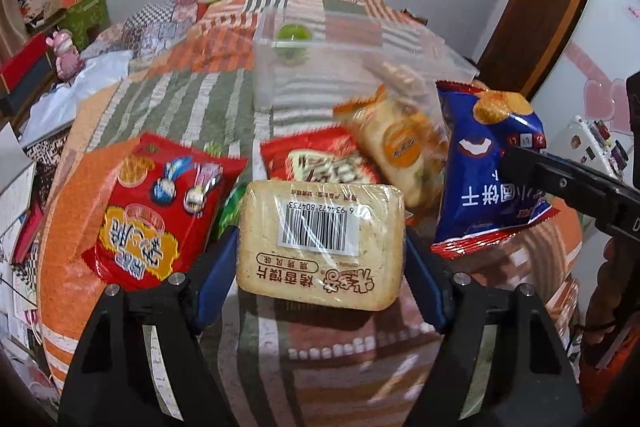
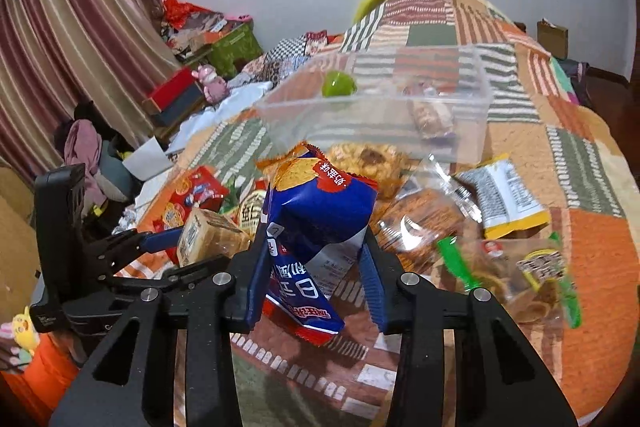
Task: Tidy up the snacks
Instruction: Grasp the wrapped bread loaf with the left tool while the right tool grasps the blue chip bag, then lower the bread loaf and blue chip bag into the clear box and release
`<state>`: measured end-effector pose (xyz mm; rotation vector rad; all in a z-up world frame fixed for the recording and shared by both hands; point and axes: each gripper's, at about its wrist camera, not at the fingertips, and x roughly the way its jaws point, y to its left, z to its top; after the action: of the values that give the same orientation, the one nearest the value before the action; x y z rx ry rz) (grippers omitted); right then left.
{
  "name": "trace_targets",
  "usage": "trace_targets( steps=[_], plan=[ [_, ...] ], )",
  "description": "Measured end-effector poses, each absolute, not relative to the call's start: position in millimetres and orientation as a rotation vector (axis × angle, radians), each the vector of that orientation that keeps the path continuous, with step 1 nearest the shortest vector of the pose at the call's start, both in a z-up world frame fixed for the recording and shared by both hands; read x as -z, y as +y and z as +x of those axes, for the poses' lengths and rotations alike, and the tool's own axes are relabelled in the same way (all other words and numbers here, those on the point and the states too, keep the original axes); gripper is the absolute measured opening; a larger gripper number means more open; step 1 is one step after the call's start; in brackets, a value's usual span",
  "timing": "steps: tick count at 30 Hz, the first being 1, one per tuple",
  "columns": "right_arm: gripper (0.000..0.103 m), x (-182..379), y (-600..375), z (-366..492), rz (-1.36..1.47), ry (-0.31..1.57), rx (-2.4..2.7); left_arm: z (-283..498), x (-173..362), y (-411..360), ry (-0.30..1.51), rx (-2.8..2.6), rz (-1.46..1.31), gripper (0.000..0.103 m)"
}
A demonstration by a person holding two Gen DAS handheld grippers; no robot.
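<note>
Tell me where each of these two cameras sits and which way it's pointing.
Left wrist view: rides the left claw, looking forward over the patchwork bedspread; its blue fingers clamp the tan bread-slice pack.
Right wrist view: rides the right claw, facing the same way; its fingers hold the blue biscuit bag.
Shared: both show the clear plastic box, the red snack bag, both held packs, and each other's claw.

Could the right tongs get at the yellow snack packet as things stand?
Probably not yet. The right tongs are shut on the blue biscuit bag, so nothing else can be gripped until that is released. The yellow packet itself lies uncovered on the quilt to their right.
</note>
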<state>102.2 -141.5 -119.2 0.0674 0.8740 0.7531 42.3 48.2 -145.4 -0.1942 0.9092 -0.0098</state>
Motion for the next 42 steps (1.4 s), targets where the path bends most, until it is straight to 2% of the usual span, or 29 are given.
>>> trace_targets(
  steps=[14,22,30,42],
  plan=[
    [0.038,82.0,-153.5,125.1,0.062,0.758,-0.714,79.2,80.0,49.5,0.743,0.009,-0.175,0.077],
    [0.038,72.2,-152.5,153.3,0.052,0.720,-0.686,119.4,62.1,53.6,0.702,0.008,-0.183,0.077],
    [0.037,68.2,-149.9,188.5,0.041,0.699,-0.653,171.5,66.3,56.7,0.709,0.021,-0.193,0.077],
    [0.035,91.3,-137.1,237.1,0.054,0.742,-0.616,239.4,107.4,57.6,0.799,0.026,-0.184,0.077]
  ],
)
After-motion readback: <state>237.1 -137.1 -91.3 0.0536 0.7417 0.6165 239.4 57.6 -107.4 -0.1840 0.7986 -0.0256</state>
